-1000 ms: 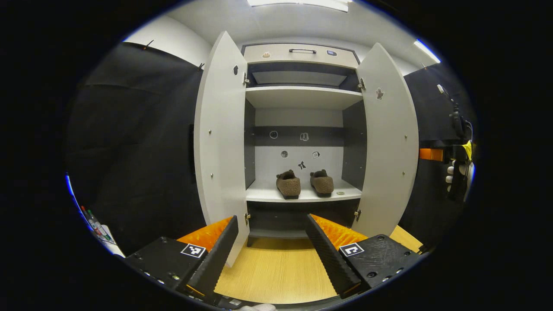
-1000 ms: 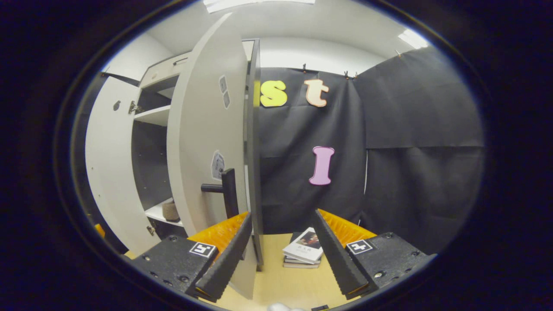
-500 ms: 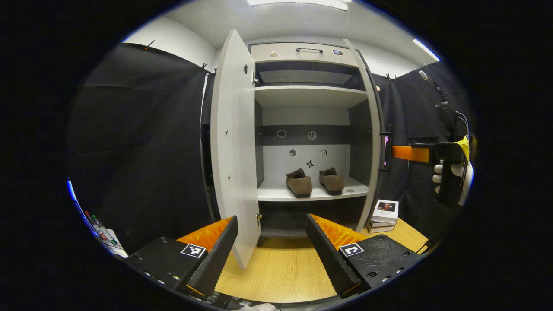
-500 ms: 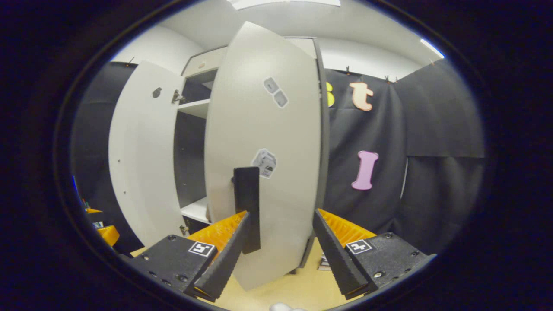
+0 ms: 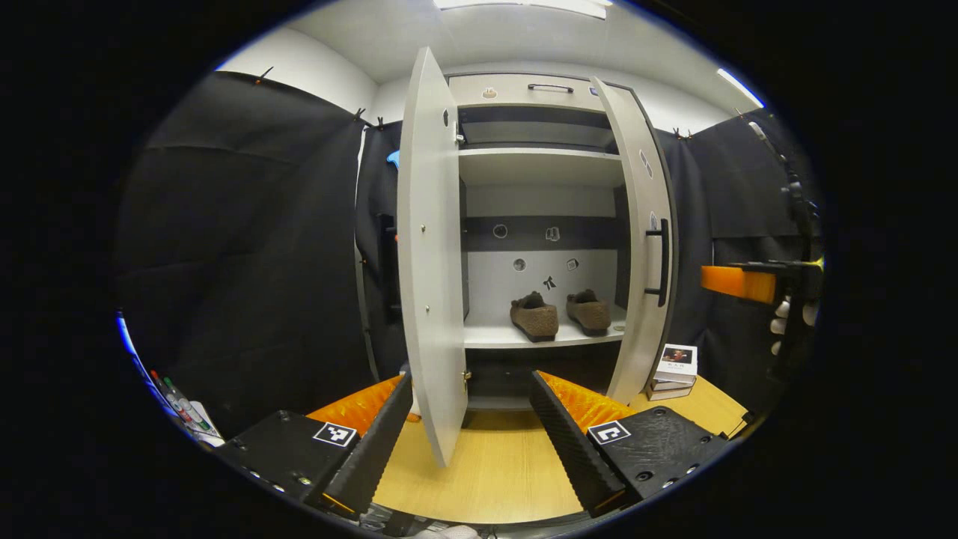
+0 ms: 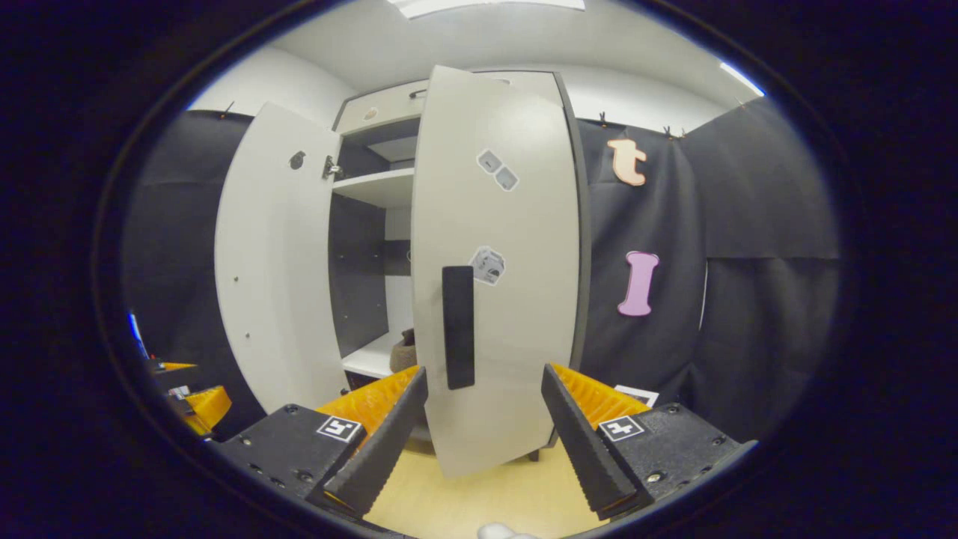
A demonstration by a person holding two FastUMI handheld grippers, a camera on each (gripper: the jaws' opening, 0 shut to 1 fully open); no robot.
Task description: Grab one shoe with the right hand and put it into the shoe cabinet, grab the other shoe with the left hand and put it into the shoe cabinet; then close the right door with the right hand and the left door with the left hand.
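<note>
Two brown slippers (image 5: 534, 317) (image 5: 588, 311) sit side by side on the lower shelf (image 5: 524, 337) of the white shoe cabinet. The cabinet's right door (image 5: 642, 247) stands partly swung in, its black handle (image 5: 662, 262) facing out. The left door (image 5: 432, 254) stands wide, edge-on to me. My left gripper (image 5: 470, 430) is open and empty, low in front of the left door. In the right gripper view, my right gripper (image 6: 483, 434) is open and empty just before the right door (image 6: 498, 262) and its handle (image 6: 458, 326). One slipper (image 6: 404, 350) peeks out behind that door. The right gripper's orange finger (image 5: 737, 282) shows at the far right of the left gripper view.
A stack of books (image 5: 672, 367) lies on the wooden floor (image 5: 494, 471) beside the cabinet's right side. Pens and markers (image 5: 176, 400) sit at the far left. A hand (image 5: 786, 329) holds the right gripper. Black cloth walls surround the cabinet.
The right door has swung from wide open to partly closed, showing its outer face and handle. The left gripper view has shifted left, so the left door now stands edge-on.
</note>
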